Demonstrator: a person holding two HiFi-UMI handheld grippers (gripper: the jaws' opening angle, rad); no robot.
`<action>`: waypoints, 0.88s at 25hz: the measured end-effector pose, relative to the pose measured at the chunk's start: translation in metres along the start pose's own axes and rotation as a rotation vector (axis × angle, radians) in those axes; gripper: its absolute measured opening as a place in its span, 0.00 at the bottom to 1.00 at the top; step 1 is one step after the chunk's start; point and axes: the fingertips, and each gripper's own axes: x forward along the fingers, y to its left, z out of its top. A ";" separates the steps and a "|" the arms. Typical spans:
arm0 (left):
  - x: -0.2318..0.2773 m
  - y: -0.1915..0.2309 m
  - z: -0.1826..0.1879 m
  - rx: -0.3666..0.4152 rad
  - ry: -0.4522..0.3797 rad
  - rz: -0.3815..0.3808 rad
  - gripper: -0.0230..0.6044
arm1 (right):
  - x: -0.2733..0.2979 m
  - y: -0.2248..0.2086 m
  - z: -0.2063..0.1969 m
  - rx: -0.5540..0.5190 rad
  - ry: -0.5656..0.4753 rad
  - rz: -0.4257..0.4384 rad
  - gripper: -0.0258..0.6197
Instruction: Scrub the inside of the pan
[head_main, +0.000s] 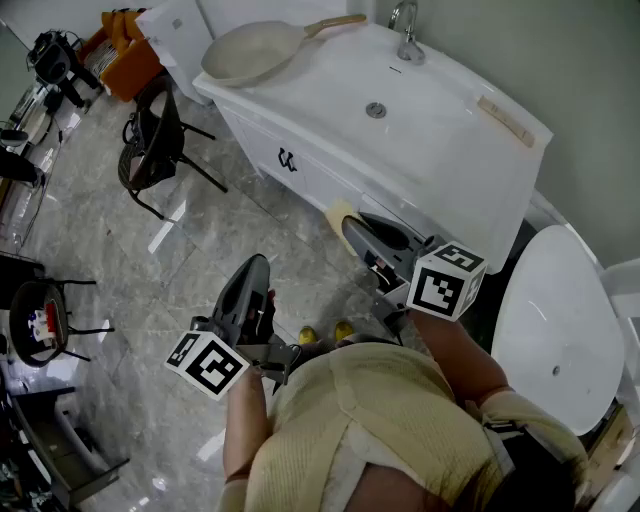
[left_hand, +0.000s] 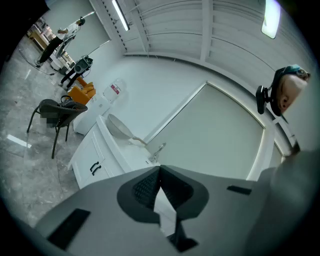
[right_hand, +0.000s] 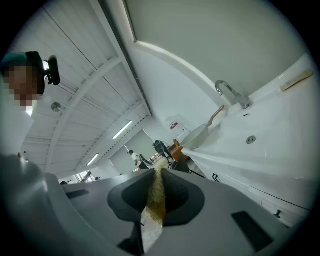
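While my right tool (right_hand: 157, 172) is clamping the sponge (right_hand: 155, 200) ready for the pan (head_main: 250, 52), my left tool (left_hand: 160, 172) is hanging closed, empty.

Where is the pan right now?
In the head view the pan sits near the top, on the left end of the white counter. It is left of the faucet, and its handle points toward the faucet.
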 end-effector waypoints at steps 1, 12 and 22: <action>0.000 0.000 0.001 0.004 -0.003 0.003 0.12 | 0.000 0.000 0.000 0.001 0.000 0.002 0.12; 0.008 0.007 0.007 0.046 -0.011 0.042 0.12 | 0.003 -0.009 0.001 0.047 -0.004 0.029 0.13; 0.027 0.049 0.037 0.071 -0.002 0.059 0.12 | 0.047 -0.019 0.007 0.019 0.014 -0.003 0.13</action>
